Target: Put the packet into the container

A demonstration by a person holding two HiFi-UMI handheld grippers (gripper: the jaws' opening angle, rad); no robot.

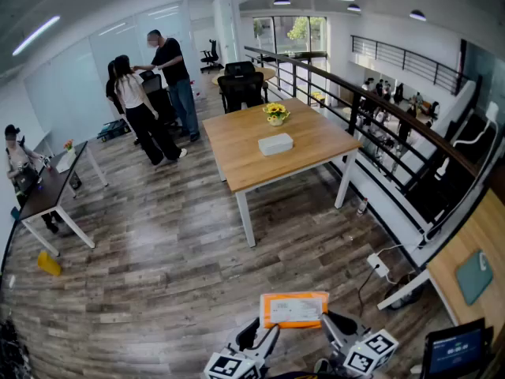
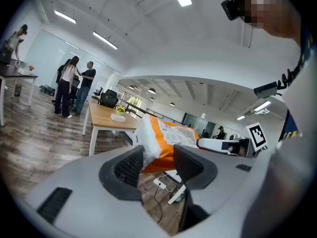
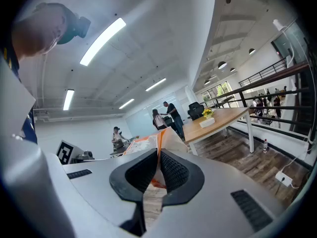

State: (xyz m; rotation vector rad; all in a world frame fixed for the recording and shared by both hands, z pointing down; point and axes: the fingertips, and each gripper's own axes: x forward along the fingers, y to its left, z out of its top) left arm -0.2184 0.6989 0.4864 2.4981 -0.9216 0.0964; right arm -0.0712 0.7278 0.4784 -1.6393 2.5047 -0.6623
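Note:
An orange and white packet (image 1: 293, 309) hangs in the air low in the head view, between my two grippers. My right gripper (image 1: 334, 328) is shut on the packet's thin right edge (image 3: 157, 142), its pads pinching the film. My left gripper (image 1: 267, 336) has its jaws standing wide, and the packet's white-edged left end (image 2: 168, 135) lies between them with no visible squeeze. Far ahead, a white box-shaped container (image 1: 275, 144) rests on a wooden table (image 1: 237, 160) next to a small pot of yellow flowers (image 1: 275, 114).
Wood-plank floor lies between me and the table. A railing (image 1: 379, 125) runs along the right. Three people stand at the back left (image 1: 150, 93), and another sits at a dark desk (image 1: 49, 188). A power strip and cable (image 1: 377, 265) lie on the floor at right.

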